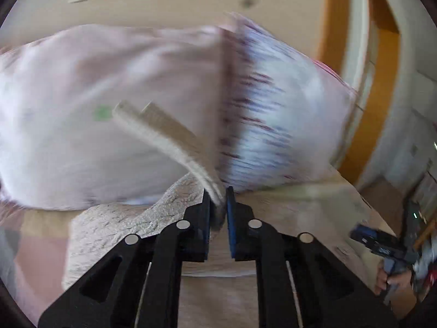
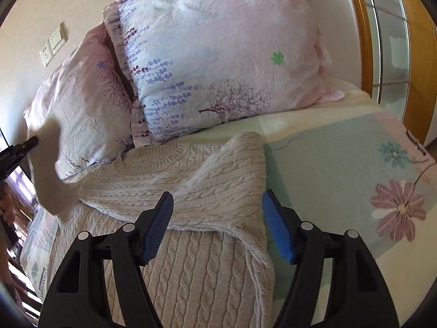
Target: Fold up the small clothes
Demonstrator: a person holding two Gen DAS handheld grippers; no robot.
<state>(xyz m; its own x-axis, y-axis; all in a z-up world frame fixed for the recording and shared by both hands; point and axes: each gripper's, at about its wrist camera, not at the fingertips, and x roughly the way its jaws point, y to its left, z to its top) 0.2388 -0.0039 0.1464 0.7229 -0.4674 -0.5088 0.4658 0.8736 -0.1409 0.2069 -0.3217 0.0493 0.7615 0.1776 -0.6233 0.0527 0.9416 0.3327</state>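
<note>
A cream cable-knit sweater point(image 2: 191, 191) lies on the bed, its right sleeve folded across the chest. My right gripper point(image 2: 217, 227) is open and empty just above the sweater's body. My left gripper point(image 1: 218, 205) is shut on the ribbed cuff of the left sleeve point(image 1: 161, 131) and holds it lifted in the air. In the right wrist view the raised sleeve point(image 2: 49, 169) is a blurred shape at the far left, with the left gripper point(image 2: 23, 147) at its top. The sweater's body point(image 1: 123, 224) shows below the left gripper.
Two pink floral pillows point(image 2: 218, 54) point(image 2: 79, 114) lean against the wall at the head of the bed. The floral bedsheet point(image 2: 341, 169) spreads to the right of the sweater. A wooden door frame point(image 2: 363, 41) stands at the right. Wall sockets point(image 2: 52, 46) sit at the upper left.
</note>
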